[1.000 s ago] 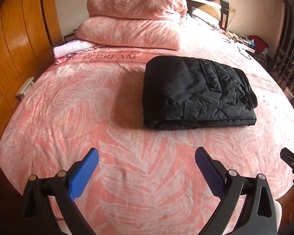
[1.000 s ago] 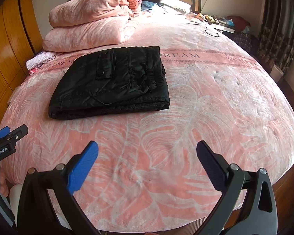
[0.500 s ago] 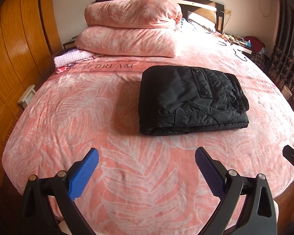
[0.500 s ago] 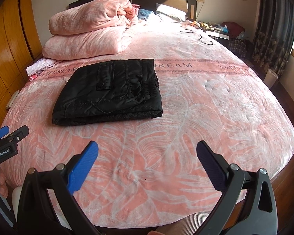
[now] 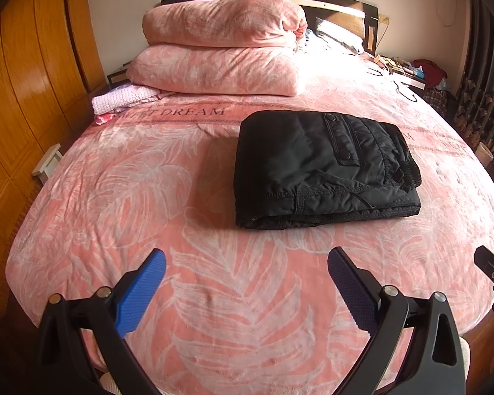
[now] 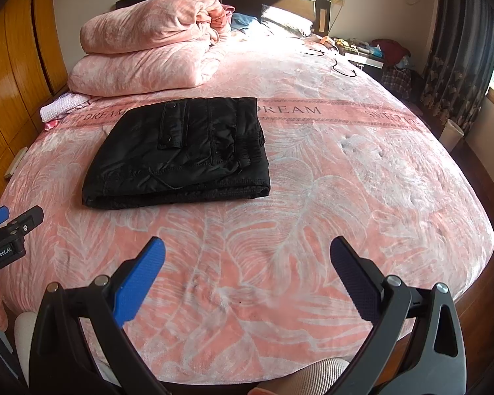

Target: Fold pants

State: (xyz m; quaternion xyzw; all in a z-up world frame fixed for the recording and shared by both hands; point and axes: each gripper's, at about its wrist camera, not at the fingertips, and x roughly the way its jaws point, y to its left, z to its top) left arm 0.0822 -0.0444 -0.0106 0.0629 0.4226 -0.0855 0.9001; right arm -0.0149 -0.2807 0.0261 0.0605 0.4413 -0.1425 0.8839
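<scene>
Pants [image 5: 322, 168]: black, folded into a flat bundle, lying mid-bed [image 5: 148, 197].
Left tool [image 5: 247, 283]: spread wide, empty, above the bed's near edge.
Right tool [image 6: 247, 273]: the same.

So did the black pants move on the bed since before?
No. The black pants lie by the same DREAM lettering; only the cameras pulled back.

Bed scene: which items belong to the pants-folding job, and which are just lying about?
Job:
- folded black quilted pants
- open left gripper
- open right gripper

Lying about:
- stacked pink fleece quilts
- white knitted cloth
- black cable
</scene>
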